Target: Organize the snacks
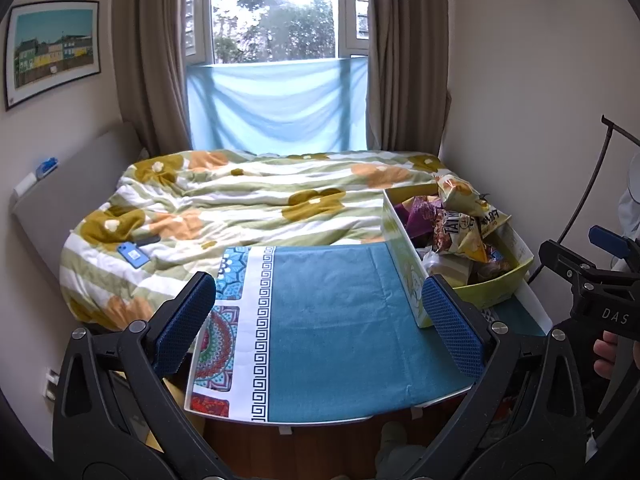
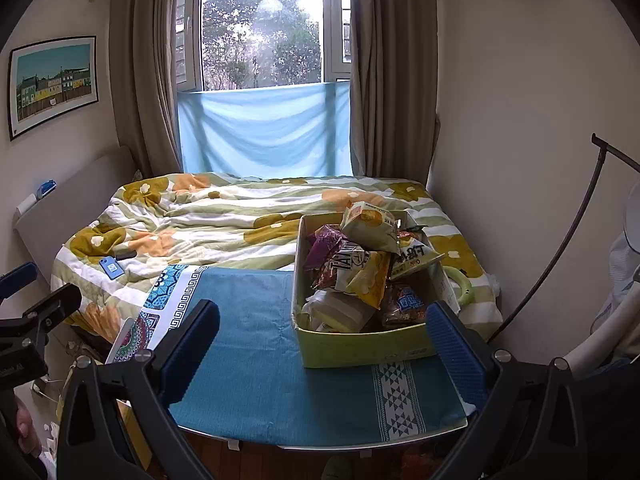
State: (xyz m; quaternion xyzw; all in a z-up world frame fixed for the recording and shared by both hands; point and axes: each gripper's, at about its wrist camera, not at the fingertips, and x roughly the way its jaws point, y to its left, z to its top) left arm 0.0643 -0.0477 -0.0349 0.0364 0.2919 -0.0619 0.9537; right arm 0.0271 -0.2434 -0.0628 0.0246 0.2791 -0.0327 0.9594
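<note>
A yellow-green cardboard box [image 2: 360,346] stands on the right part of a table covered with a teal cloth [image 2: 256,360]. It is heaped with several snack bags, among them a yellow and brown bag [image 2: 360,270], a pale green bag [image 2: 370,224] on top and a purple bag [image 2: 322,246]. The box also shows in the left wrist view [image 1: 404,256]. My left gripper [image 1: 320,322] is open and empty, over the cloth [image 1: 332,320] left of the box. My right gripper [image 2: 324,350] is open and empty, just before the box's near wall.
A bed with a flowered quilt [image 2: 224,216] lies behind the table, with a blue phone [image 2: 112,269] on it. A window with curtains is at the back. A wall is close on the right, with a dark curved rod [image 2: 560,248] beside it.
</note>
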